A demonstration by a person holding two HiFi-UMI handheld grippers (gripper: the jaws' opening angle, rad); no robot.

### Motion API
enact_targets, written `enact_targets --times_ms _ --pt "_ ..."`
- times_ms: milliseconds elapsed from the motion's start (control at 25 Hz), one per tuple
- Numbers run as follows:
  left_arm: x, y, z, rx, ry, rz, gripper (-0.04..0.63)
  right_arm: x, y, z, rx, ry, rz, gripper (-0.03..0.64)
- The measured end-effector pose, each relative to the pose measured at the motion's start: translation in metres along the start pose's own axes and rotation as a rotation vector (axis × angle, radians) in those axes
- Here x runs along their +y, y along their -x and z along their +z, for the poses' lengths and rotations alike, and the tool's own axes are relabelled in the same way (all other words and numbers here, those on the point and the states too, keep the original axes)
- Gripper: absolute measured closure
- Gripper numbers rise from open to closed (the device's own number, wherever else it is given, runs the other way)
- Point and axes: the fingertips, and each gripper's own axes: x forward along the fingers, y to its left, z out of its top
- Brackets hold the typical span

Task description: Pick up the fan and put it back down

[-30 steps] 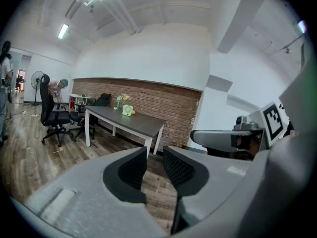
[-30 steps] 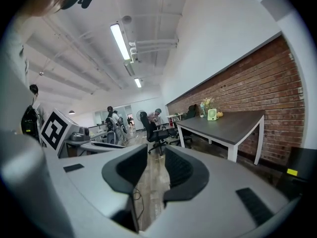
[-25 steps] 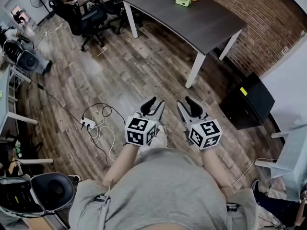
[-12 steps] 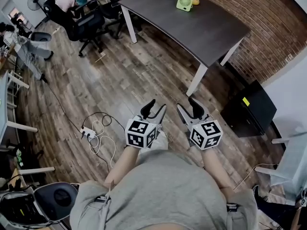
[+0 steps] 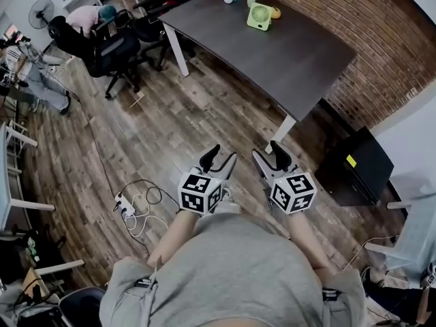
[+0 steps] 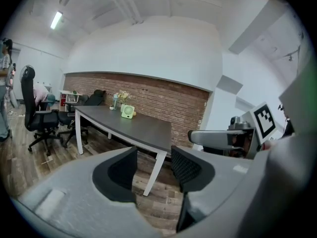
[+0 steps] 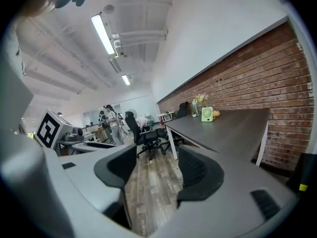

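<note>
Wooden floor (image 5: 170,135) lies between us and the desk (image 5: 306,53), where the green fan (image 5: 259,17) stands at twelve o'clock, well apart. Our left hand-held gripper (image 5: 219,157) and right hand-held gripper (image 5: 271,152) are opening, nothing between their jaws, probably to be ready for the fan.

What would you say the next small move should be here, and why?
Probably step closer to the table: the green fan stands at its far end, well beyond the left gripper and right gripper, whose empty jaws are opening.
</note>
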Motion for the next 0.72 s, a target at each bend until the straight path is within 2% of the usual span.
enact_targets --times_ms 320,720 --pt "0.058 -0.048 0.038 0.003 -0.016 -0.052 0.374 -0.027 -0.069 0.032 -0.025 -0.002 -0.05 0.357" --pt "0.111 -0.088 0.06 0.012 -0.009 -0.077 0.356 -0.048 -0.133 0.047 -0.032 -0.031 -0.07 0.348"
